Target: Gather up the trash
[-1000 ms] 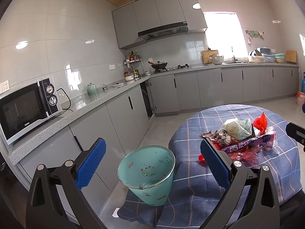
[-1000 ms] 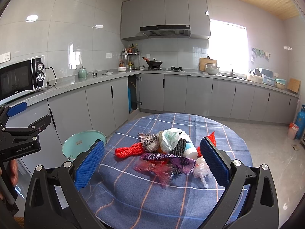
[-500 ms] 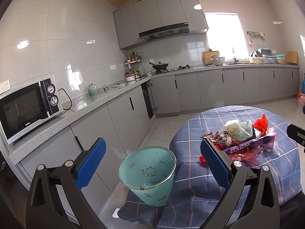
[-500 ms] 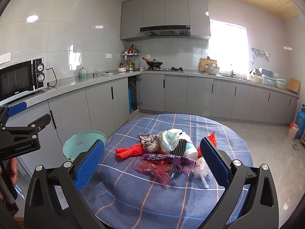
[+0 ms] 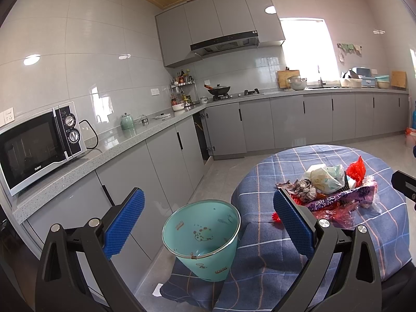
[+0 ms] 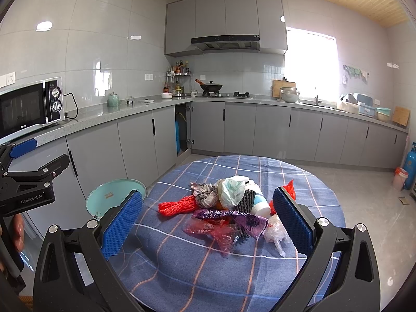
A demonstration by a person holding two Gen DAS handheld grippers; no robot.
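Trash pile (image 6: 228, 208), 1 teal bin (image 5: 205, 236), 2 tools wide apart

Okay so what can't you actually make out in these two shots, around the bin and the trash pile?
- Bin: base hidden by the tablecloth in the left wrist view; the right gripper covers part of it in the right wrist view.
- Trash pile: its right side is behind a finger pad; lower items buried.
- Bin's inside bottom: too dim to tell.
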